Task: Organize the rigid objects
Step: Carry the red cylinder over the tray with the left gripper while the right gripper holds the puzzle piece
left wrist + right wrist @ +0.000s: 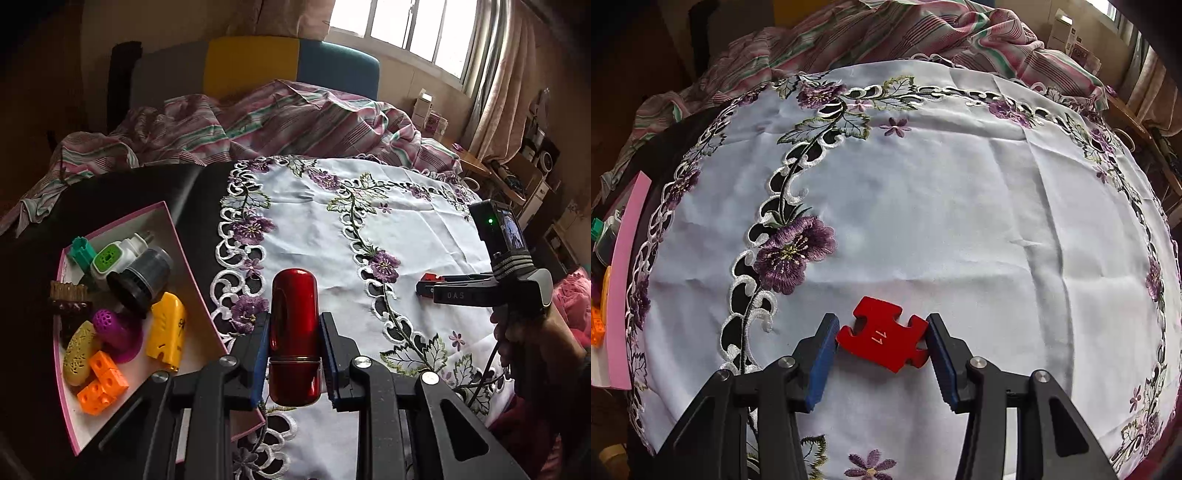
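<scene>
My left claw [294,354] was clamped on the red capsule [294,332], blue pads pressed to both its sides, the rounded end pointing away from me. The capsule hung above the near edge of the white embroidered cloth [321,229], just right of the pink-rimmed box [184,254].

The box sat on the dark worktop [155,184] at the cloth's left edge. It held a yellow case [166,328], orange blocks [101,380], a purple perforated piece [110,326], a yellow perforated oval [79,352], a dark cup [146,280], a white-and-green plug-shaped item [110,258] and a teal piece [82,251].

My right claw [882,338] pointed steeply down at the cloth [923,206]. Its pads [822,354] bracketed the red puzzle piece [882,338], marked "11", and met both of its ends. I could not tell whether the piece lay on the cloth or was lifted off it. The box rim [626,280] showed at far left in that view.

Behind the worktop lay a bed with striped bedding [258,122].
</scene>
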`<state>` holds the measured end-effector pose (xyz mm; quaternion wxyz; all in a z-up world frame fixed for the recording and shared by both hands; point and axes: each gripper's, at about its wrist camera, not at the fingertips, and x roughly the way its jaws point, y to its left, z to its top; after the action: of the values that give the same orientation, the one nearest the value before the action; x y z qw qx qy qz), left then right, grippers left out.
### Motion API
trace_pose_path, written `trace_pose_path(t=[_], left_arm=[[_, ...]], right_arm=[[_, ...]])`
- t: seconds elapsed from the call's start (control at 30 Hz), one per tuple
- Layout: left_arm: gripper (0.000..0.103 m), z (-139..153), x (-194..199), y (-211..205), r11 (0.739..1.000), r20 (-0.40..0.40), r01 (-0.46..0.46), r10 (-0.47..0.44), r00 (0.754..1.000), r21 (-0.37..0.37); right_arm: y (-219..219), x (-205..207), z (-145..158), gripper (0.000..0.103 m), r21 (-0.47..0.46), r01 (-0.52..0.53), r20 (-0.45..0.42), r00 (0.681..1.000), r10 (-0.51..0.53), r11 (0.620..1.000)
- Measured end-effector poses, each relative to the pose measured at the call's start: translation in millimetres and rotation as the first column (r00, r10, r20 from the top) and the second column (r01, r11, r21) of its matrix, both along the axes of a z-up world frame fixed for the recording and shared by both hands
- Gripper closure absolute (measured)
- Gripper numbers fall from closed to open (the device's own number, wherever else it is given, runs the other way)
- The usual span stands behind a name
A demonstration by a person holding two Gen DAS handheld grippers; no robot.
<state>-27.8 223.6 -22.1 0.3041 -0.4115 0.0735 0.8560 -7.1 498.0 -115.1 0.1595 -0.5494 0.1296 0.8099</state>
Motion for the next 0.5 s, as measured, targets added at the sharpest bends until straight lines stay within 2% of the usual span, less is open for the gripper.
trace_pose_path(t=[0.1,0.33,0.5], left_arm=[[0.077,3,0,-11,1.000,-0.016,-0.014,0.014,1.000,0.006],[0.077,-2,0,-32,0.999,0.006,-0.043,0.043,0.999,0.019],[0.077,-13,-4,-65,0.996,0.049,-0.079,0.078,0.996,0.029]], right_arm=[[-1,0,0,0.054,0.004,0.000,0.000,1.000,0.000,1.000],[-2,0,0,0.054,0.009,-0.001,0.001,1.000,0.001,1.000],[-3,-1,0,0.054,0.017,-0.004,0.003,1.000,0.004,1.000]])
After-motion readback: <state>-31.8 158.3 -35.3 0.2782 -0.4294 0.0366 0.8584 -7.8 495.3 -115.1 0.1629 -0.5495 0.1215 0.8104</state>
